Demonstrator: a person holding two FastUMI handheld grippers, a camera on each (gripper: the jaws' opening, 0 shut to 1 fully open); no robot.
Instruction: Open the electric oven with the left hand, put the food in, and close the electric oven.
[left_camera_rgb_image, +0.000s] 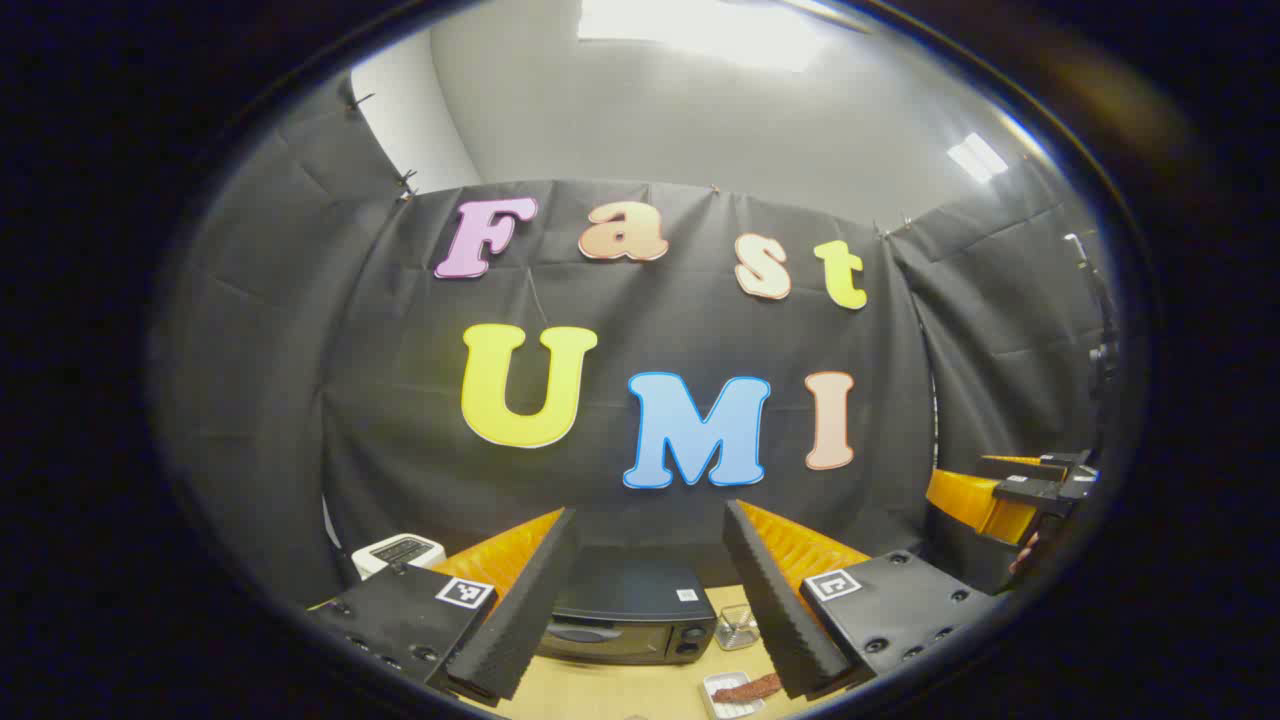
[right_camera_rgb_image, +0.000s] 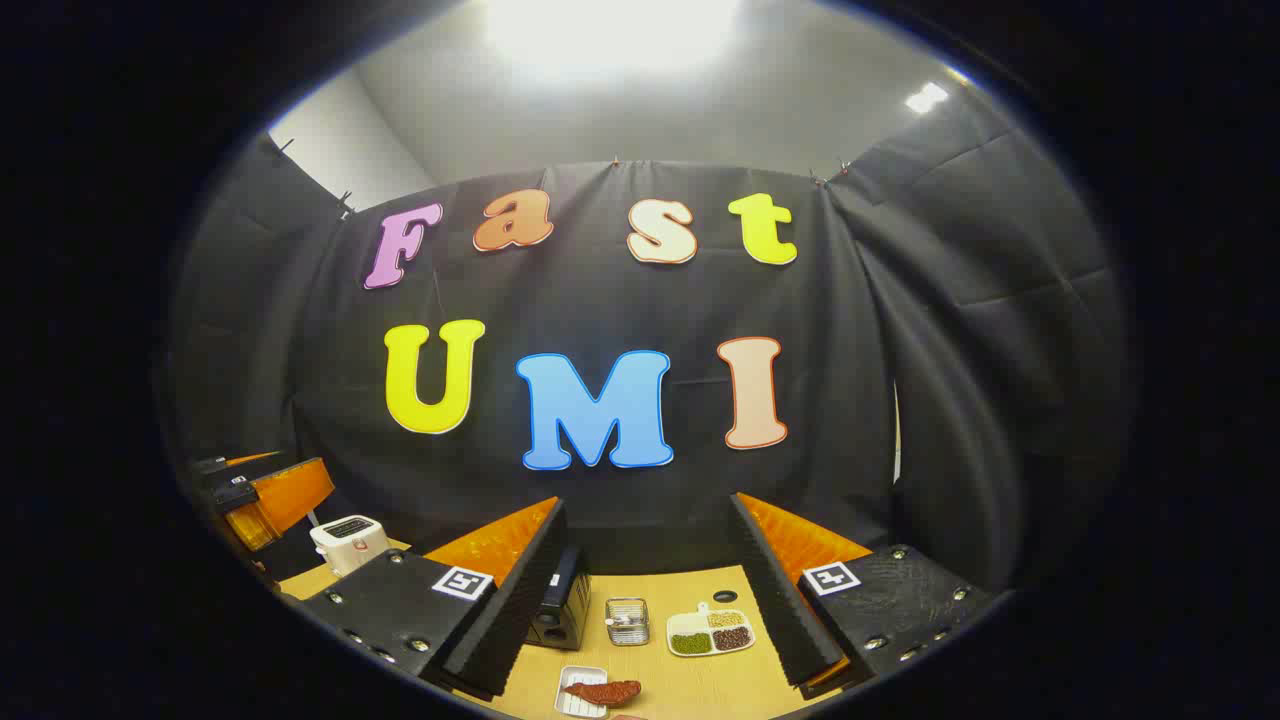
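Left gripper (left_camera_rgb_image: 650, 600): fingers spread wide apart, nothing between them, held above the wooden table (left_camera_rgb_image: 620, 692); right gripper (right_camera_rgb_image: 645, 600): fingers likewise spread apart and empty, raised over the same table.

Electric oven (left_camera_rgb_image: 628, 625): in the left gripper view it stands on the table straight ahead between the two fingers, door closed, front face and control knobs turned toward the camera, long axis running left to right; in the right gripper view only its end shows beside the left finger.

Food (right_camera_rgb_image: 603, 691): a reddish-brown strip lying on a small white tray (right_camera_rgb_image: 572, 700) on the near part of the table, in front of the oven and apart from it; its long axis runs roughly left to right in the right gripper view, one end overhanging the tray edge.

Other items: a small clear container (right_camera_rgb_image: 627, 620) next to the oven; a divided white dish (right_camera_rgb_image: 710, 632) holding green and brown contents farther right; a white toaster (right_camera_rgb_image: 348, 541) at the far left of the table.
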